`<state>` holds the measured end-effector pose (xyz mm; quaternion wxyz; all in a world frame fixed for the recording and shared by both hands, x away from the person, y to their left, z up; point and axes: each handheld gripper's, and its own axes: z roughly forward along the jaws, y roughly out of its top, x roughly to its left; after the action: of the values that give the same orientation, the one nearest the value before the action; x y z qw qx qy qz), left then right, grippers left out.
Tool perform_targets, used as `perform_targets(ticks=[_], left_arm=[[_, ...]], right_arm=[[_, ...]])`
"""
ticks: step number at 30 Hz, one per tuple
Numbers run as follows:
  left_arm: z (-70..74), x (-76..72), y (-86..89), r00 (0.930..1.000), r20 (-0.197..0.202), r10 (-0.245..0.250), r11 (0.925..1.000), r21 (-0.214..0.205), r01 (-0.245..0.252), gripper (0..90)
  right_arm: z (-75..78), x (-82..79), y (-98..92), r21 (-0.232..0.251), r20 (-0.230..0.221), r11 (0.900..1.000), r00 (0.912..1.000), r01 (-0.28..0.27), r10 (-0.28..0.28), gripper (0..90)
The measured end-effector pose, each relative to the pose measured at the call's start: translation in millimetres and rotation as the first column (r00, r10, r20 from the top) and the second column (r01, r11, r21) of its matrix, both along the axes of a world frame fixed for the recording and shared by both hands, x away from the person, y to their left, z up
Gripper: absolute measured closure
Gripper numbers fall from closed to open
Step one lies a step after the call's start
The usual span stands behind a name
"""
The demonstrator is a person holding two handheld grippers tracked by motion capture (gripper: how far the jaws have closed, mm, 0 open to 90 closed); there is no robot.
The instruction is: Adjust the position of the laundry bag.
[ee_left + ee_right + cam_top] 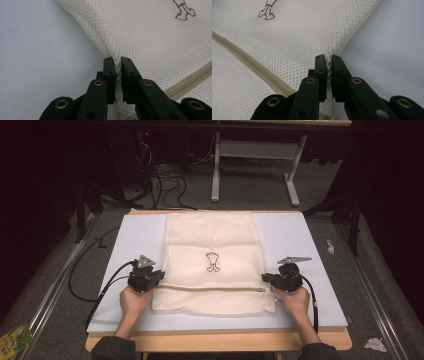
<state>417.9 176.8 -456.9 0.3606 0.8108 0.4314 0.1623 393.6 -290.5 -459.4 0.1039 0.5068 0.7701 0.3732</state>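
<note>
1. Tongs first: my left tongs [118,65] are closed narrow on the left edge of the mesh bag [212,242], and my right tongs [328,64] are closed narrow on its right edge, each with a fold of mesh between the jaws.
2. Both grips sit near the zipper [215,289], on opposite sides.
3. I see the bag lying flat in the middle of the desk [300,240], with its zipper end toward me.
4. I judge the work is at its beginning: both edges are gripped, but the bag is not yet lifted or folded.
5. I count one bag, one zipper, one small printed figure [213,262], and two tongs.
</note>
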Motion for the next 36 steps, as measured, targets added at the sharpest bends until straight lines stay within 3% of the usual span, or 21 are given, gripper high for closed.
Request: perform_targets(ticks=[6,11,17,22,27,28,36], left_arm=[[-4.7,-0.3,-2.1,1.0,-0.001,0.004,0.9998,0.021,-0.004,82.0],[-7.8,-0.5,-4.5,0.9999,0.009,0.013,0.9993,0.033,-0.014,75.8],[-8.4,-5.2,-6.5,0.9984,0.051,0.024,0.999,0.037,-0.026,62.5],[-7.4,-13.3,-7.9,0.9946,0.102,0.023,0.9987,0.042,-0.028,57.1],[-3.6,-20.5,-9.9,0.9931,0.116,0.017,0.9999,-0.002,-0.017,52.2],[-2.7,-23.1,-10.9,0.9932,0.117,-0.003,0.9999,-0.011,0.005,50.8],[-3.2,-31.9,-26.4,0.9898,0.128,-0.064,0.9979,0.016,0.062,46.8]], right_arm=[[-2.9,-0.1,1.3,-0.014,0.0,0.9999,1.0,0.001,-0.001,84.5],[-3.4,-1.8,1.2,-0.027,0.019,0.9996,0.9998,0.01,-0.009,80.4],[-4.6,-2.1,0.4,-0.032,0.024,0.9992,0.9994,0.027,-0.026,73.2],[-4.7,-4.2,-2.3,-0.019,0.022,0.9987,0.9987,0.047,-0.046,62.4],[-5.3,-8.1,-5.4,-0.002,0.01,0.9982,0.9982,0.059,-0.059,53.5],[-5.9,-9.3,-5.9,0.004,0.016,0.9978,0.9976,0.067,-0.067,50.9],[-4.3,-14.5,-3.0,0.015,0.017,0.9969,0.9969,0.077,-0.077,43.4]])
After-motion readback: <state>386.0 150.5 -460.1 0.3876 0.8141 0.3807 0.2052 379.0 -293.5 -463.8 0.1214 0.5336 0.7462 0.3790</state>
